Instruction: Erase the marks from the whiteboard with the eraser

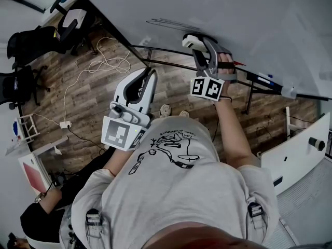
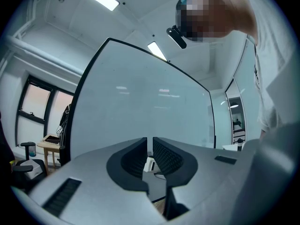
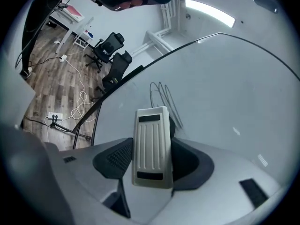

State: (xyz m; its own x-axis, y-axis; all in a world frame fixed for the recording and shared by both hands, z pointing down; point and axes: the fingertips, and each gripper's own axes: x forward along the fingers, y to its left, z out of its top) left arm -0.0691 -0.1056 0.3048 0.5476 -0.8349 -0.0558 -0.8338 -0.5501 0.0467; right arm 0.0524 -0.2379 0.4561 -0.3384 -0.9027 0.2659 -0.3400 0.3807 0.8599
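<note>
Before the pale whiteboard over wood flooring, the right gripper pinches the eraser just below the thin looped marks at the board's left, the left gripper hangs low with jaws together on nothing, and a tilted eraser would likely touch only by an edge and leave streaks.

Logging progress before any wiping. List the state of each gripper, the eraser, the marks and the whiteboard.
Right gripper: shut on the eraser.
Left gripper: jaws nearly together, nothing between them.
Eraser: clamped between the right jaws, pointing towards the marks.
Marks: dark scribbled lines, not yet erased.
Whiteboard: marked, not yet wiped.
</note>
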